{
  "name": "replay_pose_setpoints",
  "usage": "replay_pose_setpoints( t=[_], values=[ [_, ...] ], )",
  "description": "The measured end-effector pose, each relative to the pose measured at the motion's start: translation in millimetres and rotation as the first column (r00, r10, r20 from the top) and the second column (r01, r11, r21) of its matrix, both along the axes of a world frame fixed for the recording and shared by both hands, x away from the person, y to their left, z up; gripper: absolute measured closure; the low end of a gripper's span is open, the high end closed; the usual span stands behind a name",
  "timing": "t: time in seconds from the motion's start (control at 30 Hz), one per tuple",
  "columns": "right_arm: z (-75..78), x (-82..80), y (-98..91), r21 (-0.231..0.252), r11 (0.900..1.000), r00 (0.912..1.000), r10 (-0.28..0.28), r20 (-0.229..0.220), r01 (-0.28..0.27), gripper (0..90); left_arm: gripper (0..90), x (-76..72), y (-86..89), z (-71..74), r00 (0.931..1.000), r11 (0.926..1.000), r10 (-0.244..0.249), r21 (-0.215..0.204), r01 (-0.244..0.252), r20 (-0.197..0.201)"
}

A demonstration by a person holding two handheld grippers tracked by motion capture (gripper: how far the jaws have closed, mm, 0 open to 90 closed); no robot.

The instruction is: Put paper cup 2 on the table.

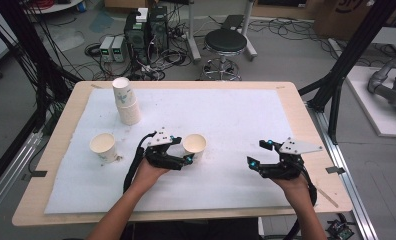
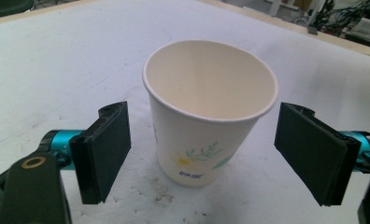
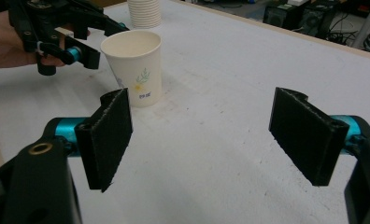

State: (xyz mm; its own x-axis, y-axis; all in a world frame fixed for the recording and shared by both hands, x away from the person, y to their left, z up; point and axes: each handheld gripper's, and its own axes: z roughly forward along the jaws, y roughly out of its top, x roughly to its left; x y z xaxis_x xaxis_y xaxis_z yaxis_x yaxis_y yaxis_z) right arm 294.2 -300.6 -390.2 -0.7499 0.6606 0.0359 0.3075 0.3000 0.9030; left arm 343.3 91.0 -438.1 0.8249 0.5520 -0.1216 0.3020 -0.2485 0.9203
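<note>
We see the white paper cup with a green leaf print (image 2: 206,116) standing upright near the middle of the white foam sheet (image 1: 246,115) that covers the wooden table (image 1: 306,130). Our left gripper (image 1: 178,150) sits at that cup with its jaws spread wide, one on either side of the cup and neither pad touching it. Our right gripper (image 1: 258,152) hovers over the sheet toward its right edge, well apart from the cup, jaws likewise wide and empty. A second white paper cup (image 1: 103,147) stands near the sheet's left edge, and a stack of white paper cups (image 1: 126,100) rises toward the far left corner.
</note>
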Motion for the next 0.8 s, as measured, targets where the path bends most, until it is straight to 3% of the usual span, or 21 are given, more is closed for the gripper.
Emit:
replay_pose_setpoints(
  t=[0.13,0.33,0.4,0.53,0.8],
  values=[
    [0.4,0.2,-1.4,0.004,1.0,1.0,-0.003,0.001,0.003,22.0,18.5,-8.7,10.2,5.6,0.9996,1.0,-0.007,-0.007,0.007,0.027],
    [0.2,0.9,-3.2,-0.004,0.9997,0.9997,-0.023,0.012,0.023,22.0,17.8,-17.5,32.8,15.0,0.9971,0.9965,0.032,-0.079,-0.026,0.07],
    [-0.3,0.1,-3.8,-0.009,0.9996,0.9995,-0.028,0.016,0.028,21.9,17.8,-20.3,42.0,17.7,0.992,0.9931,0.069,-0.102,-0.058,0.106],
    [0.0,-1.0,-6.2,-0.006,0.9991,0.9989,-0.042,0.02,0.042,21.9,17.8,-26.0,56.7,18.7,0.9828,0.9854,0.12,-0.138,-0.1,0.141],
    [4.4,-3.7,-11.1,0.012,0.9979,0.9975,-0.064,0.03,0.063,21.9,18.0,-37.7,75.2,23.1,0.9689,0.973,0.181,-0.174,-0.152,0.169]
  ],
)
